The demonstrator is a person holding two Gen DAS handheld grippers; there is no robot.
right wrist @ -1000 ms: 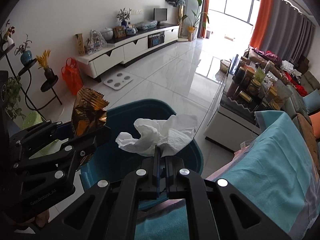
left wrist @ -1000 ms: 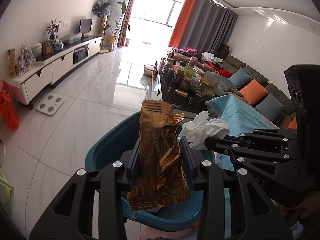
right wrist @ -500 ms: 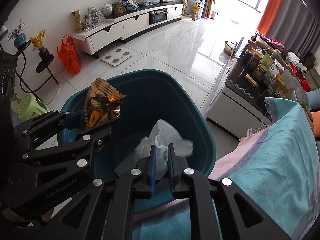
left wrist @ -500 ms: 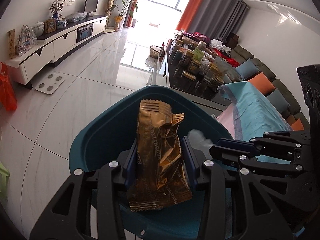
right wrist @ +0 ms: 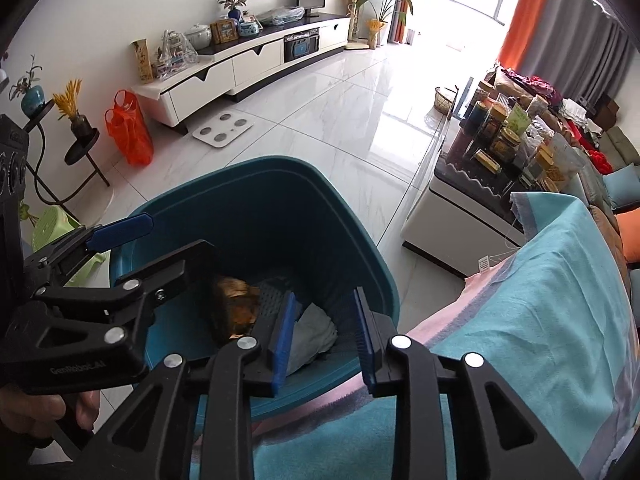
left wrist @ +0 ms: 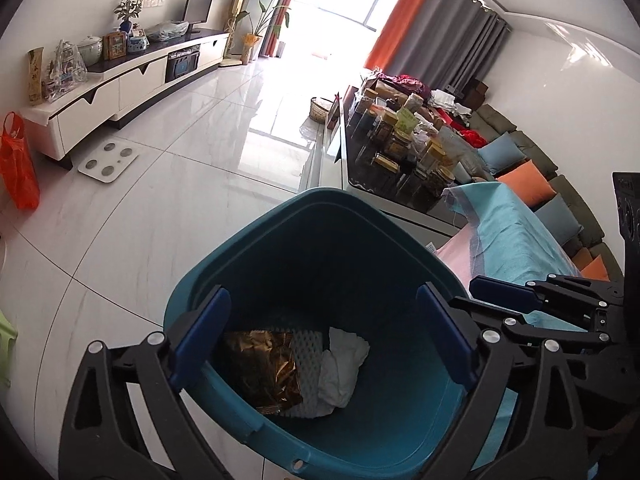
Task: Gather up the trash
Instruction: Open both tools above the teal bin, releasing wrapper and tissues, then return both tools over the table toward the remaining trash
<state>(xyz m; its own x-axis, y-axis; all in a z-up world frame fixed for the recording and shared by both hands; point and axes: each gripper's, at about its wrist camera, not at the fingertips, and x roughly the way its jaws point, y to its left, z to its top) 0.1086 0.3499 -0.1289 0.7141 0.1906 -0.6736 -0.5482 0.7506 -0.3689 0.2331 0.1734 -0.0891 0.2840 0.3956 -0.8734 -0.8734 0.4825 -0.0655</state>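
On the far left of the room stands an orange plastic bag (left wrist: 18, 168) on the white tiled floor (left wrist: 160, 200), beside a long white TV cabinet (left wrist: 120, 80), and a white bathroom scale (left wrist: 108, 158) lies on the tiles in front of it.

In the middle stands the teal bin (left wrist: 320, 208). The left gripper (left wrist: 320, 344) hangs over its open mouth, and its fingers (left wrist: 200, 336) are opening, now spread nearly as wide as the bin itself, with nothing between them. At the bottom of the bin lies the gold snack wrapper (left wrist: 264, 372), on the left side, on a white foam net (left wrist: 308, 360). Just to the right of the wrapper, touching the net, lies the crumpled white tissue (left wrist: 340, 364).

In the right wrist view the right gripper (right wrist: 324, 340) is also above the bin, at its near right edge. Its fingers (right wrist: 282, 344) are opening too, at this moment only a narrow gap apart, and they hold nothing; the tissue is seen below, inside the bin.

To the right of the bin is a surface covered with a turquoise cloth (left wrist: 512, 232) with a pink edge. Behind it stands a dark glass desk (left wrist: 360, 168) crowded with jars and boxes (left wrist: 404, 140), and further right a sofa with blue and orange cushions (left wrist: 524, 180).
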